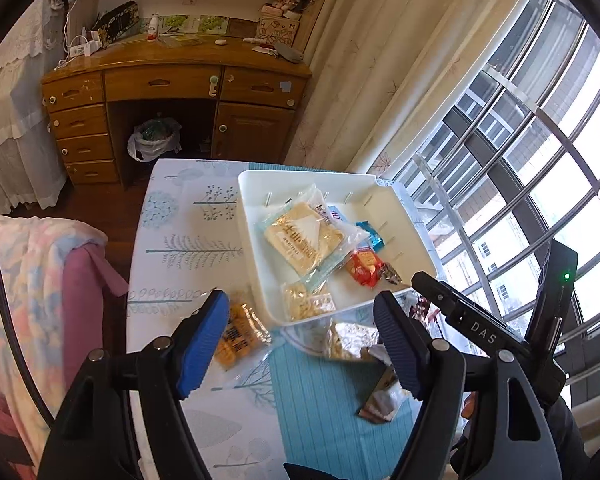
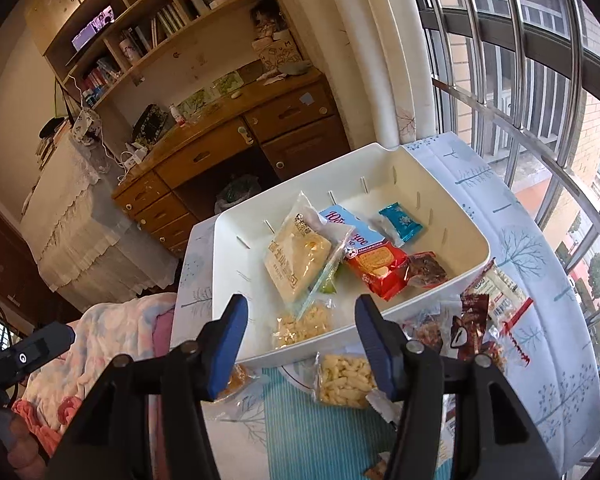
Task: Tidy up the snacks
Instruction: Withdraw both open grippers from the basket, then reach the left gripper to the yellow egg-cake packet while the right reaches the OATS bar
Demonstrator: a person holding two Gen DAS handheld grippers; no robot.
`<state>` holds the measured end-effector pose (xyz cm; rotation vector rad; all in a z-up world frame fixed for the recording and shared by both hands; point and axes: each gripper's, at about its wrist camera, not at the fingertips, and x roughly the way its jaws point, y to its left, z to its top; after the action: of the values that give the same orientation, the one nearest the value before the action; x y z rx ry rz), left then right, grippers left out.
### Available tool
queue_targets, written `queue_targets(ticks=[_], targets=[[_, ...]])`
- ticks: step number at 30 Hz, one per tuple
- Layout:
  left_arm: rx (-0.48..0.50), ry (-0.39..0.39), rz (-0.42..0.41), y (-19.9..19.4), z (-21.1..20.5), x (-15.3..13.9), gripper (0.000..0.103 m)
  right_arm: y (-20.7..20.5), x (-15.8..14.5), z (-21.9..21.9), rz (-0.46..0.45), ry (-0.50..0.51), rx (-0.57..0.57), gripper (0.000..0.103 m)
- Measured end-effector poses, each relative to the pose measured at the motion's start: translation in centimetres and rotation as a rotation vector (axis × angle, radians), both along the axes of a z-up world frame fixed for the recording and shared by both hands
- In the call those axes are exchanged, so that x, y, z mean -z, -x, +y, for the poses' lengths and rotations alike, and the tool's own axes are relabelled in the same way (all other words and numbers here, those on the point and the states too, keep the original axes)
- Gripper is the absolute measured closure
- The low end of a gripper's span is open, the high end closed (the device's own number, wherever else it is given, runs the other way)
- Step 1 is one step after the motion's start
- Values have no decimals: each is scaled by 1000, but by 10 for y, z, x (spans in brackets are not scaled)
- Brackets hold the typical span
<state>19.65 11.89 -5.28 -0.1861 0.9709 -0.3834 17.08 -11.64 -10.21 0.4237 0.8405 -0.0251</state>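
- While both tools hang above the desk, each one is spread apart with nothing between its blue pads.
- Left tool: released and holding nothing. Its dark arms cover the near part of the desk.
- Right tool: released too. In the left view only its black back end shows, at the right edge.
- White tray: it sits on the desk, near the window side. Snacks lie inside it.
- In the tray, a big pale cracker pack lies on top of a blue box, so much of the box is hidden.
- A red biscuit pack, a small blue candy and a dark wrapped sweet lie beside it. A clear bag of pale bits rests near the tray's front wall.
- Outside the tray, an orange snack bag lies on the desk, partly behind a left pad.
- A bag of puffed sticks lies just in front of the tray, half behind a right pad.
- More wrappers lie to the right of the tray. They overlap, so I cannot tell how many there are.
- The writing on the packs is too small to read.
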Motion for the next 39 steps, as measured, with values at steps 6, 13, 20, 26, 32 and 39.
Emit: queue_targets(ticks=[6,13,20,26,32,39], targets=[[20,2,25,13,35,6,29,22,1,25,-5,-16,57,34],[70,-18,73,20,62,22,29,49,9,48,12,-22,129,34],[146,-46,121,20,69,43,23,77,27,57,61,-41,206,33],[194,-93,181,12,64,67,23,95,45,56,123,-71,267,33],[238,-124,225,1,49,84,21,109,64,47,189,-120,336,32],[252,-160,272,-17,30,105,20,118,83,21,241,-223,439,31]])
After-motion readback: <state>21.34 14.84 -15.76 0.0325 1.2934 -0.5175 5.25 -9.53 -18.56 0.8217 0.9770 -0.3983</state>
